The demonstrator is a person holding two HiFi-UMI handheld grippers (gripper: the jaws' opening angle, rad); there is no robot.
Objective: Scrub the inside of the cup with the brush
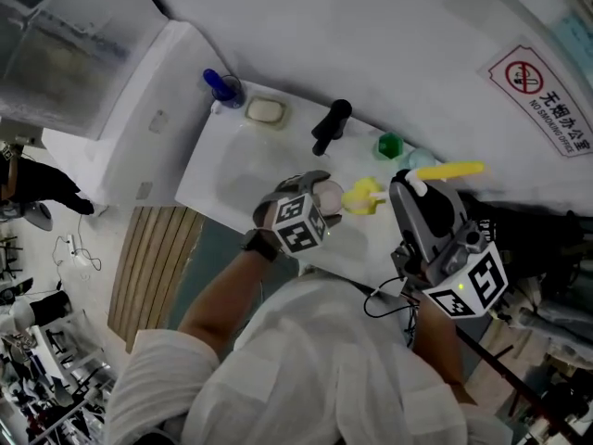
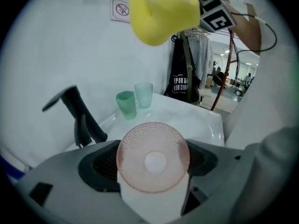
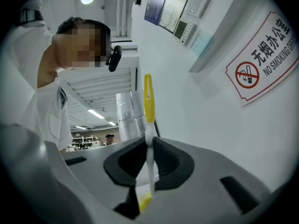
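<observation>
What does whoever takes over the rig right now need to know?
Left hand-held gripper: shut on the cup, held over the sink.
Right hand-held gripper: shut on the brush by its handle.
The yellow brush head is outside the cup, close to it.
Done: both things are in hand. Whether any scrubbing has happened can't be told.
Left: probably push the head into the cup and scrub.

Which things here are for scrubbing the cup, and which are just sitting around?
For the job: translucent pink cup; yellow sponge-headed brush.
Lying about: black faucet; green plastic cup; paler green cup; pale soap bar.
</observation>
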